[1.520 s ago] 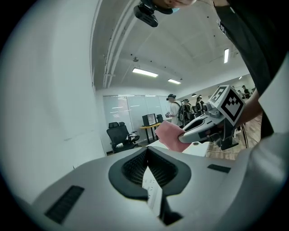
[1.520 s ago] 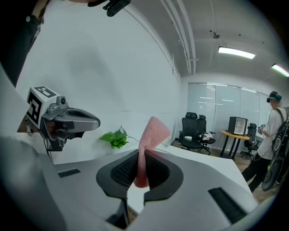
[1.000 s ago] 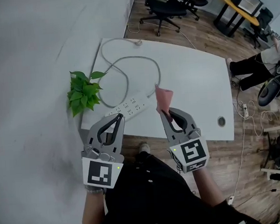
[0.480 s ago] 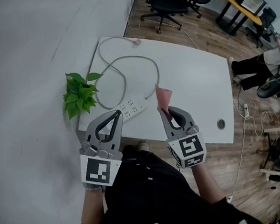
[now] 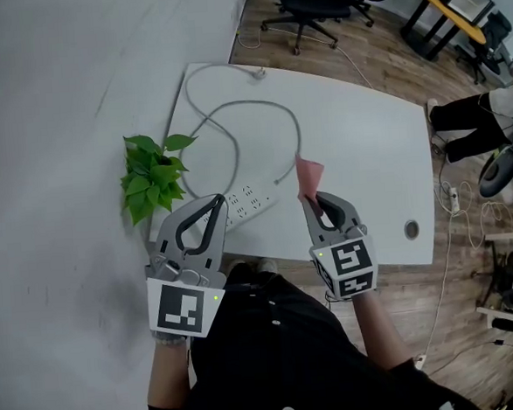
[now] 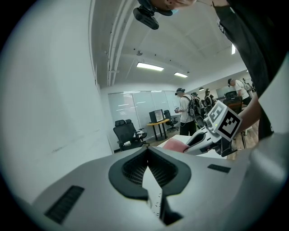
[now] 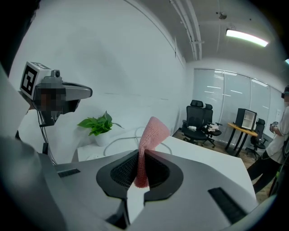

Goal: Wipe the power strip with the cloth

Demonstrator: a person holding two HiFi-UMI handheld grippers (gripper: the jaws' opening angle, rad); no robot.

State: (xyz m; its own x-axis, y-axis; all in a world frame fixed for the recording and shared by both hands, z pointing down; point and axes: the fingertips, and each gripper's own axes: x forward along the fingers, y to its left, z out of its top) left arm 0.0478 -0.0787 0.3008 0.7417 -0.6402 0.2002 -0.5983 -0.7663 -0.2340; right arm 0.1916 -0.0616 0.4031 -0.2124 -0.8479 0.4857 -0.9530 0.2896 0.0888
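Observation:
A white power strip (image 5: 249,204) lies near the front left edge of the white table (image 5: 366,148), its grey cable (image 5: 233,122) looping toward the back. My right gripper (image 5: 311,201) is shut on a pink cloth (image 5: 308,176), which stands up from the jaws above the table's front edge, right of the strip. In the right gripper view the cloth (image 7: 149,140) is pinched between the closed jaws. My left gripper (image 5: 218,200) is shut and empty, held just in front of the strip's left end; its tips (image 6: 147,149) meet.
A potted green plant (image 5: 154,174) stands at the table's left edge beside the wall. A round cable hole (image 5: 411,229) sits at the front right. Office chairs (image 5: 309,12) and people stand beyond the table.
Both grippers stay much the same relative to each other; the view has shifted slightly, and the right gripper with the cloth sits a little further right and lower.

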